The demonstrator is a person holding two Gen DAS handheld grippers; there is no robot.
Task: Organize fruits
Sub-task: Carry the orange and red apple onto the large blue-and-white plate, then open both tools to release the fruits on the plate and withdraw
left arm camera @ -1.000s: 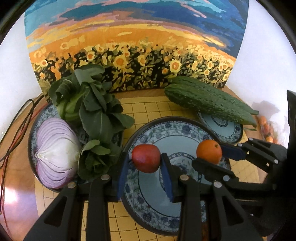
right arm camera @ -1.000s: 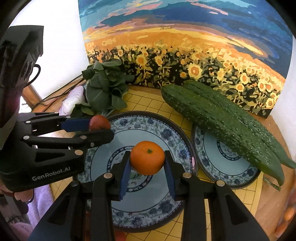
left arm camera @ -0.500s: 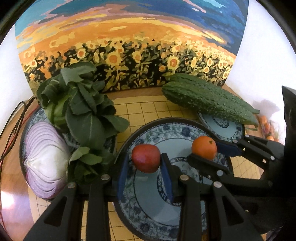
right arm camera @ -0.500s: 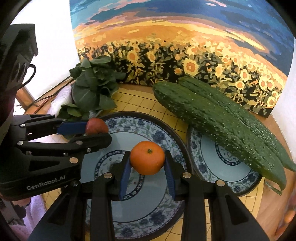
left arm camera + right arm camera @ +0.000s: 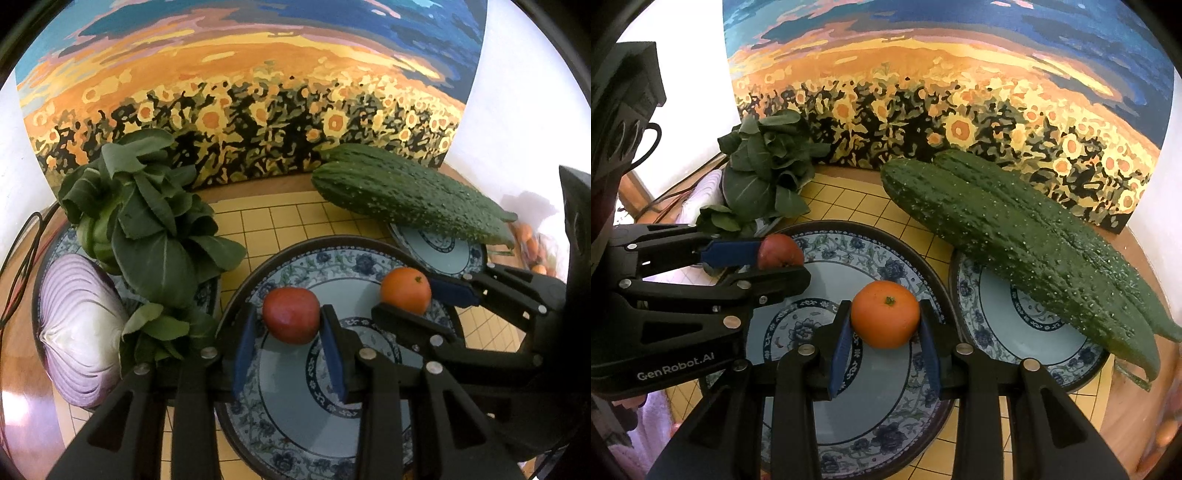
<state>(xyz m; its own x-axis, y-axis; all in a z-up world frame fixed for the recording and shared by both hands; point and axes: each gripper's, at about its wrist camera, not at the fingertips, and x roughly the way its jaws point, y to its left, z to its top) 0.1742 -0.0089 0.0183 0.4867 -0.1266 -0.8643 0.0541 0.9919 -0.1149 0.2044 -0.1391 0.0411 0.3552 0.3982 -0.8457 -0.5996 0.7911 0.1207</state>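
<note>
Blue-padded fingers of the left gripper (image 5: 291, 334) were clamped on a round, smooth, dull-red fruit (image 5: 291, 315), held over the left part of a large plate (image 5: 295, 435). Just to its right, the right gripper (image 5: 886, 345) pinched a glossy orange mandarin (image 5: 885, 314) (its small green stem scar faced up) over the same plate's middle. Whether either fruit touched the plate could not be told.

The large plate was glazed ceramic, pale blue with a dark rim and a blue floral border. It sat on a yellow mat with a square grid (image 5: 266, 221). A smaller plate (image 5: 1004, 332) of matching pattern lay just to the right, carrying two long, bumpy green bitter gourds (image 5: 1015, 236). To the left, another plate held leafy bok choy (image 5: 147, 218) and a halved purple onion (image 5: 77, 328) with ridged layers. A sunflower-field painting (image 5: 251, 85) stood behind.
</note>
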